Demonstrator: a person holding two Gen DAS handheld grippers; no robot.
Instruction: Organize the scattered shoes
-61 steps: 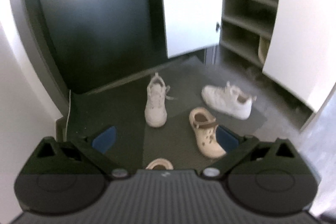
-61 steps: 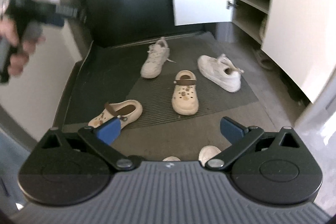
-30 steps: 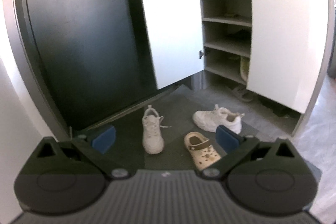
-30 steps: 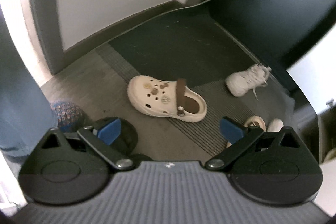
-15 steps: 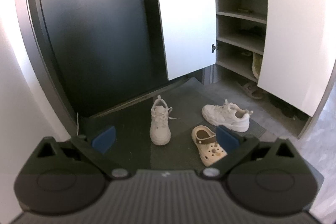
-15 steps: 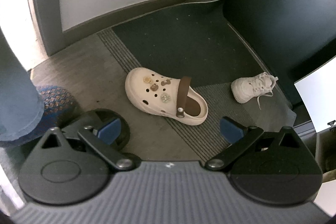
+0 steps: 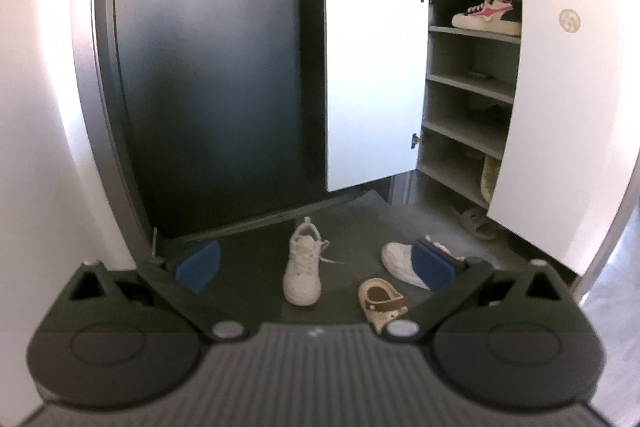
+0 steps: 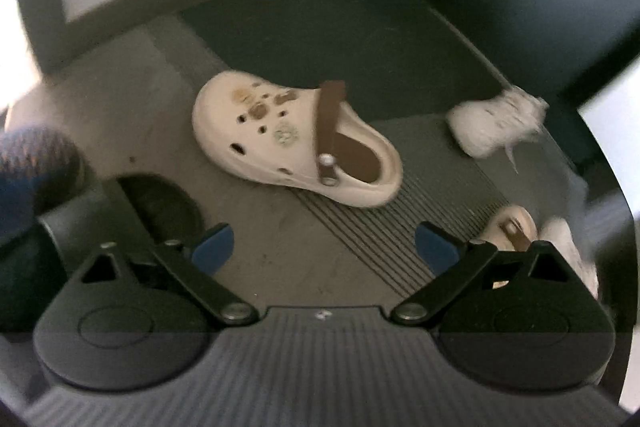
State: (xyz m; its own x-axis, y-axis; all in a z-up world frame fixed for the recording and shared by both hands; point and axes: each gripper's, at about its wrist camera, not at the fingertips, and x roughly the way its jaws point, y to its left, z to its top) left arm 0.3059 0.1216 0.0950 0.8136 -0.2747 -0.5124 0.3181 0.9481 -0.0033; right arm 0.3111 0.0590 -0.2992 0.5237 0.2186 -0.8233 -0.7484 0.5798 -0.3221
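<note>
A cream clog (image 8: 296, 143) with a brown strap lies on the floor mat just ahead of my open right gripper (image 8: 322, 251), toe to the left. Its partner clog (image 8: 510, 227) and a white sneaker (image 8: 496, 123) show at the right, blurred. In the left wrist view, my open left gripper (image 7: 316, 265) hangs well above the floor. Below it lie a white sneaker (image 7: 304, 263), a second white sneaker (image 7: 400, 259) partly behind the right finger, and a cream clog (image 7: 380, 299).
A shoe cabinet (image 7: 468, 83) stands at the right with both white doors (image 7: 372, 83) open; a pink-and-white sneaker (image 7: 486, 13) sits on its top shelf. A sandal (image 7: 476, 223) lies at its base. A dark door (image 7: 224, 75) fills the back. A person's patterned shoe (image 8: 36, 163) is at left.
The right gripper has come down closer to the brown-strapped clog, which now looks larger. The left gripper has tilted upward, showing more of the cabinet top.
</note>
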